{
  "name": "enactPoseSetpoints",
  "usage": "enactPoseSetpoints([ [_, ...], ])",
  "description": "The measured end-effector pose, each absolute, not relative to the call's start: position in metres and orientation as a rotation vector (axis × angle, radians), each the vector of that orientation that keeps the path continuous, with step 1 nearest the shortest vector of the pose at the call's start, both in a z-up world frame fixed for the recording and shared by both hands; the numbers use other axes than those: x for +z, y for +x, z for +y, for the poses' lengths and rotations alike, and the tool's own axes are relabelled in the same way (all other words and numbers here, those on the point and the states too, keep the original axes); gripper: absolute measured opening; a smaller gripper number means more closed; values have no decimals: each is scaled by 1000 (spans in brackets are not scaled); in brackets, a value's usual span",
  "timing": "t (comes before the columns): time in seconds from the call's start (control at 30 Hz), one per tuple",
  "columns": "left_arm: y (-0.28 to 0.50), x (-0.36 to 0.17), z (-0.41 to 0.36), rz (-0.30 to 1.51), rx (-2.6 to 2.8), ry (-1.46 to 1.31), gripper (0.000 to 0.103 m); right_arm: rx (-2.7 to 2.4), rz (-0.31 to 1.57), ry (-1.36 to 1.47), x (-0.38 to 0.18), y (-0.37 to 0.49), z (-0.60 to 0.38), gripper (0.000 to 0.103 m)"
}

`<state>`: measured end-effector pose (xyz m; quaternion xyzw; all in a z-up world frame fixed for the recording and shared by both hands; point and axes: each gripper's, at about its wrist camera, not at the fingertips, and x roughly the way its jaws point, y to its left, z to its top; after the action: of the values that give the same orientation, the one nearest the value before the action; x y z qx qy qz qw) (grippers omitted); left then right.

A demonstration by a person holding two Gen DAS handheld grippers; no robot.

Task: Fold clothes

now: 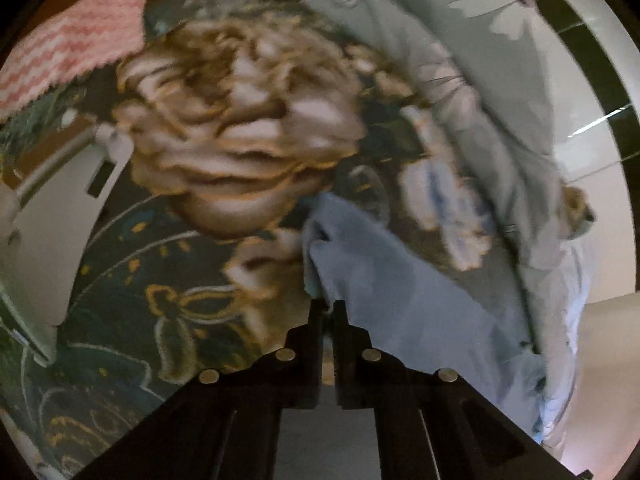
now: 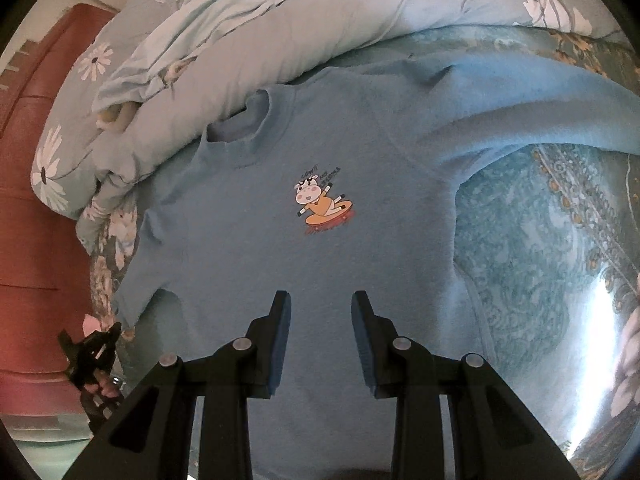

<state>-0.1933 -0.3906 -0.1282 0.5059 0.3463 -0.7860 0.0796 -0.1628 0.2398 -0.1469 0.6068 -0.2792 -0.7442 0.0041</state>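
**Soft sweatshirt spread for folding**

Spread face-up on a patterned bed (image 2: 520,240) beside a rumpled duvet (image 2: 280,40): a blue sweatshirt (image 2: 300,264), light, limp, likely best taken at hem or cuff. Left tool (image 1: 329,312) clenched on a sleeve edge (image 1: 320,240); right tool (image 2: 321,300) released, hovering above the hem.

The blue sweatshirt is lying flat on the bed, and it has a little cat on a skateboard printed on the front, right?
Almost. The blue sweatshirt does lie flat on the bed, but the little print on its front is a cartoon cow on a skateboard, not a cat. The right wrist view shows it clearly.
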Motion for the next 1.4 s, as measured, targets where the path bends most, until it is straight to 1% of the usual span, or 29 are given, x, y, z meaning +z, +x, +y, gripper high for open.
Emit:
enactPoseSetpoints([
  [0.1,-198,-98,-373,1007,-2447,1473,4,-2322,-931,1887,-149,-158,249,32],
  [0.23,-214,-35,-339,950,-2632,1398,4,-2299,-1032,1860,-155,-149,268,32],
  [0.27,-220,-18,-327,962,-2679,1391,4,-2297,-1048,1853,-155,-147,272,32],
  [0.33,-229,11,-297,931,-2773,1394,4,-2293,-1086,1839,-158,-143,282,32],
  [0.43,-240,47,-239,832,-2927,1418,4,-2290,-1159,1813,-162,-136,300,32],
  [0.57,-255,67,-157,796,-3065,1489,4,-2287,-1224,1788,-169,-128,324,32],
  [0.67,-263,60,-87,813,-3117,1600,4,-2295,-1272,1776,-174,-120,346,32],
  [0.77,-268,38,-16,763,-3130,1761,4,-2303,-1330,1765,-181,-111,368,32],
  [0.9,-261,-11,73,650,-3071,2015,4,-2302,-1404,1764,-194,-101,393,32],
  [0.97,-256,-33,102,587,-3034,2096,4,-2298,-1428,1770,-201,-97,403,32],
  [1.03,-252,-61,135,473,-2983,2178,4,-2292,-1447,1775,-207,-93,411,32],
  [1.2,-240,-105,182,259,-2891,2278,4,-2266,-1483,1730,-214,-90,418,32],
  [1.37,-240,-127,196,229,-2816,2342,5,-2274,-1452,1730,-214,-96,418,33],
  [1.4,-241,-129,198,240,-2800,2376,7,-2273,-1453,1728,-214,-97,418,33],
])
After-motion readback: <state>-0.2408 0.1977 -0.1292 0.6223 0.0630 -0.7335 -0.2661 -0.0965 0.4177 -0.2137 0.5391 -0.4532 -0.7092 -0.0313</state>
